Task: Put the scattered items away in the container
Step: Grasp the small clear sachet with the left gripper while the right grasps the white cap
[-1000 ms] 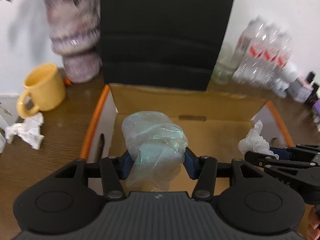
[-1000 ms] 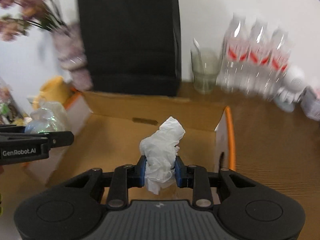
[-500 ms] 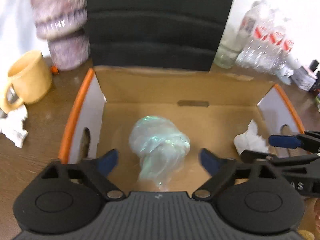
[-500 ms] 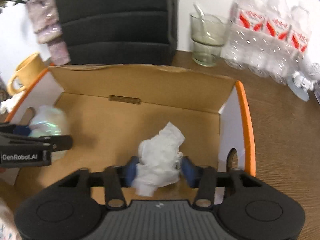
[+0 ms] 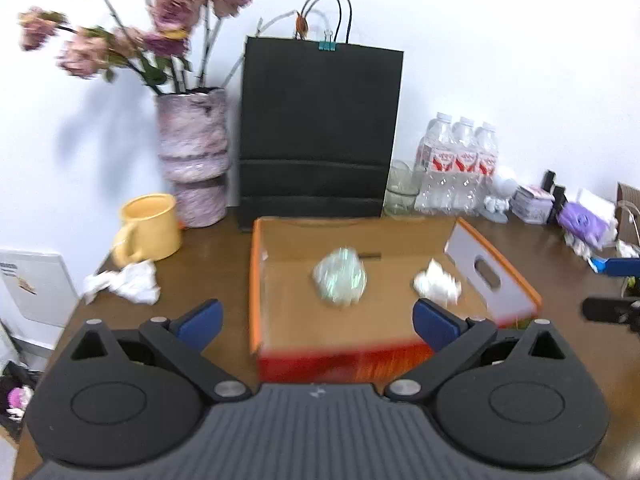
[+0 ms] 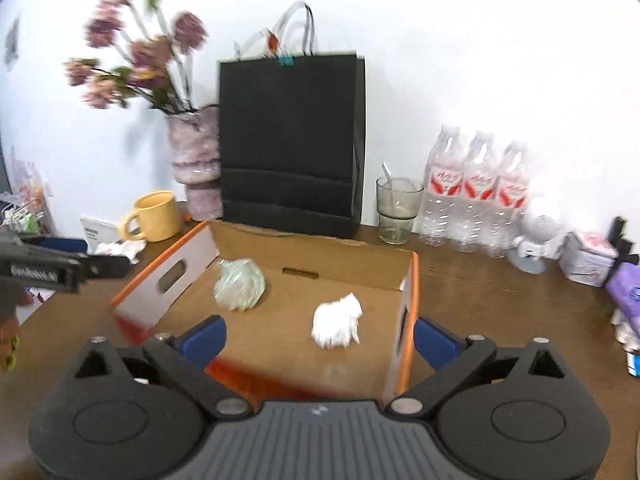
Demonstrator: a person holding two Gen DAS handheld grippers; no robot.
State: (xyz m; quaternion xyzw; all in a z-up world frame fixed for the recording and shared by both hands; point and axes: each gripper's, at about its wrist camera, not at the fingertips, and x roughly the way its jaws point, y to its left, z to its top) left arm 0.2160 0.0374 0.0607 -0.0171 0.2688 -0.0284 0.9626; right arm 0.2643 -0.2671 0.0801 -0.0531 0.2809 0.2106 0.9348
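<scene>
An open cardboard box with orange edges (image 5: 256,280) (image 6: 414,300) sits on the brown table. Inside lie a crumpled clear plastic wad (image 5: 340,281) (image 6: 240,284) and a crumpled white tissue (image 5: 436,285) (image 6: 337,320). My left gripper (image 5: 318,320) is open and empty, raised above the box's near side. My right gripper (image 6: 318,338) is open and empty, also raised over the box's near side. Another crumpled white tissue (image 5: 124,285) (image 6: 120,247) lies on the table left of the box, by the yellow mug (image 5: 146,227) (image 6: 154,216).
Behind the box stand a black paper bag (image 5: 318,136), a purple vase with dried flowers (image 5: 194,156), a glass (image 6: 398,210) and three water bottles (image 6: 476,196). Small boxes and a purple packet (image 5: 580,222) crowd the right. A white card (image 5: 30,286) sits at the left edge.
Both grippers opened and let go: the plastic wad and the tissue dropped into the box. Both grippers then pulled back and up, away from the box.
</scene>
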